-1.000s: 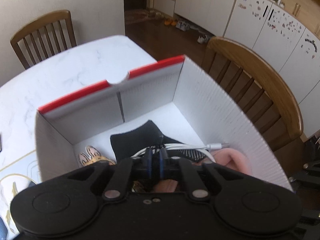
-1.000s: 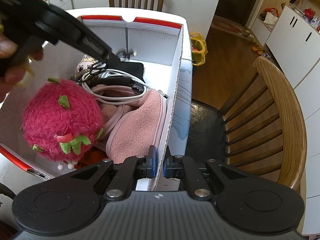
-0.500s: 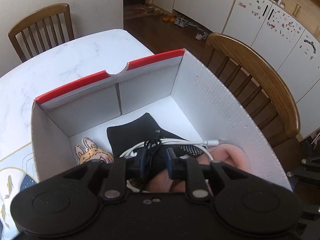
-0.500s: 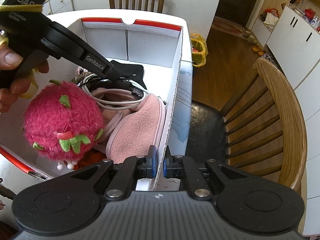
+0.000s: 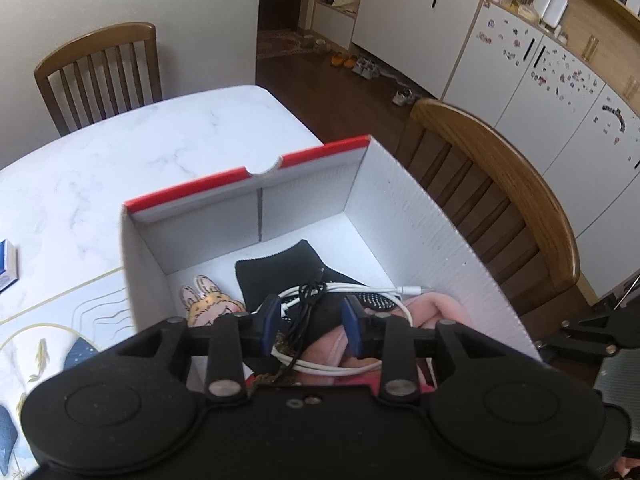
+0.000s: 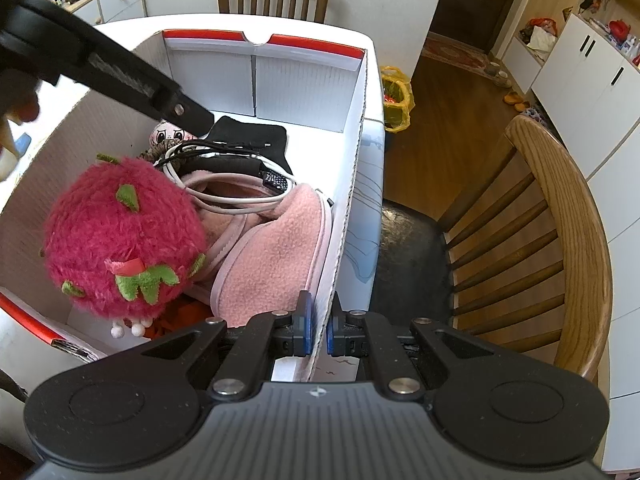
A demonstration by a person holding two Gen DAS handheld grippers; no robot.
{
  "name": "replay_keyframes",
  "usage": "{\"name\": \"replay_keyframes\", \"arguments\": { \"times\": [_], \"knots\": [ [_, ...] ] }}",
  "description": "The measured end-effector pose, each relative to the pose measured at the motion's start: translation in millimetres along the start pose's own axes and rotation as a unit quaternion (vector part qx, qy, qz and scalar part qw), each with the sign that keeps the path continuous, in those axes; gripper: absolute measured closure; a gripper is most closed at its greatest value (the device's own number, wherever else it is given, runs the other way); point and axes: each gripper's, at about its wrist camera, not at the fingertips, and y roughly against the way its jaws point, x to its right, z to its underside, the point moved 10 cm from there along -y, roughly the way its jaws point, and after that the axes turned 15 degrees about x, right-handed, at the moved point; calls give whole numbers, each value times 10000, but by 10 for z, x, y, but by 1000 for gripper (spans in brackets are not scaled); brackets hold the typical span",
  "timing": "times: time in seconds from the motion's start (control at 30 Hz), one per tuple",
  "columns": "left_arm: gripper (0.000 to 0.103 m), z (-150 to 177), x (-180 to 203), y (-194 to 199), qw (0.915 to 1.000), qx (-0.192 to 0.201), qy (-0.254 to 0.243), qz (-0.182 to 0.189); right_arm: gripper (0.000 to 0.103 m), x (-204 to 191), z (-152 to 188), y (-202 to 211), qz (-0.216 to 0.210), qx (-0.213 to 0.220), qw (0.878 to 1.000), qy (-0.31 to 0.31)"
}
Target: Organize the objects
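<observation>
- Hovering over the box (image 5: 420, 240), my left gripper (image 5: 310, 322) has just been opening its jaws; the blue pads (image 5: 270, 320) stand apart, pressing on nothing.
- Seen between those pads but lying free below them inside the box is the black cable (image 5: 308, 300), tangled over the white cable (image 5: 360, 289).
- My right gripper (image 6: 317, 330) is clenched on the box's right wall (image 6: 352, 184); the thin white cardboard edge runs up between its two blue pads, one inside the box and one outside.
- Just inside the box beside that wall lies the pink fleece slipper (image 6: 276, 256), with the white cable looped across its top.
- Further from the wall, on the box's near left, sits the fuzzy red strawberry plush (image 6: 120, 236) with its green leaves.
- Toward the box's far end lies the black cloth (image 5: 280, 268), and beside it a small rabbit doll (image 5: 208, 300) against the left wall.
- A red rim (image 5: 244, 180) with a half-round notch tops the box's far wall.
- Under the box is the white marble table (image 5: 120, 148); a printed mat (image 5: 52, 332) lies just left of the box, and a small blue-and-white box (image 5: 6, 264) sits further left, cut off by the picture's edge.
- Right of the box stands a wooden chair (image 6: 560, 220) with a dark seat; another wooden chair (image 5: 100, 72) stands beyond the table's far end.
</observation>
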Motion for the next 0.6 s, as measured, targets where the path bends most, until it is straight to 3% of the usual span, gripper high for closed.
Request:
{"name": "replay_keyframes", "arguments": {
  "times": [0.4, 0.6],
  "knots": [
    [68, -94, -320, 421, 9990, 311, 141, -276, 96, 8, 16, -16, 27, -39, 10000, -9],
    [60, -101, -674, 700, 9969, 477, 258, -570, 96, 11, 16, -17, 45, -48, 10000, -26]
  ]
}}
